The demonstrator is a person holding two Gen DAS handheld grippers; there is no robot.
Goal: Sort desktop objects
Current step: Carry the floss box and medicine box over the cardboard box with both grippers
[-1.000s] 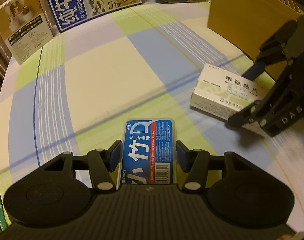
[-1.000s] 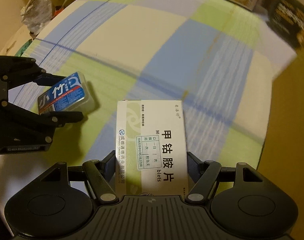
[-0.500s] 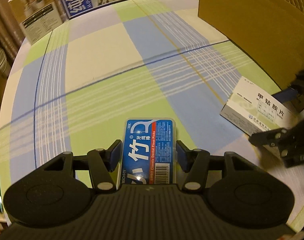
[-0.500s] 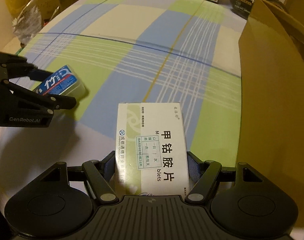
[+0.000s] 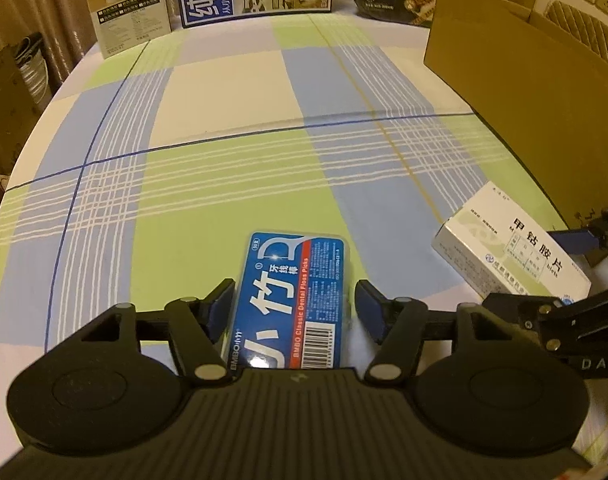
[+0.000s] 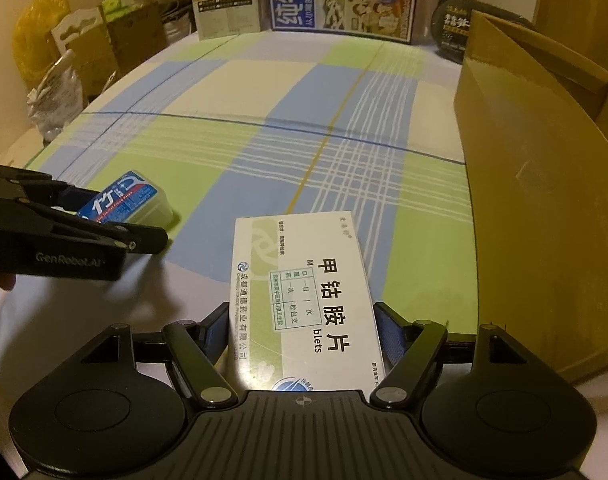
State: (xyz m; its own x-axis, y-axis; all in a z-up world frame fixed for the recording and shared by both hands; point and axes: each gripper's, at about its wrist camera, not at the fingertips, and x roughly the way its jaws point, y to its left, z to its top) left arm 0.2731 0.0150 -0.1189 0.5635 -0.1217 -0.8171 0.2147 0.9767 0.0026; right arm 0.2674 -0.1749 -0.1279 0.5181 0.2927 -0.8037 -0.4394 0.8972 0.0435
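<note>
- Left tool [image 5: 292, 306]: its jaws have just been opening. A gap shows at the right pad; the floss-pick box [image 5: 292, 300] lies between them on the worktop [image 5: 224, 92], released.
- Right tool [image 6: 302, 330]: jaws have opened a little around the white medicine box [image 6: 304, 300] — the left pad looks close against its side, the right one nearly so; whether it grips I cannot tell.
- Cardboard carton [image 6: 536, 200]: stands open just right of the medicine box — likely the sorting bin.
- Step in hand: judged a set-down of the floss-pick box.
- Next move calls for backing the left tool away without nudging the box.
</note>
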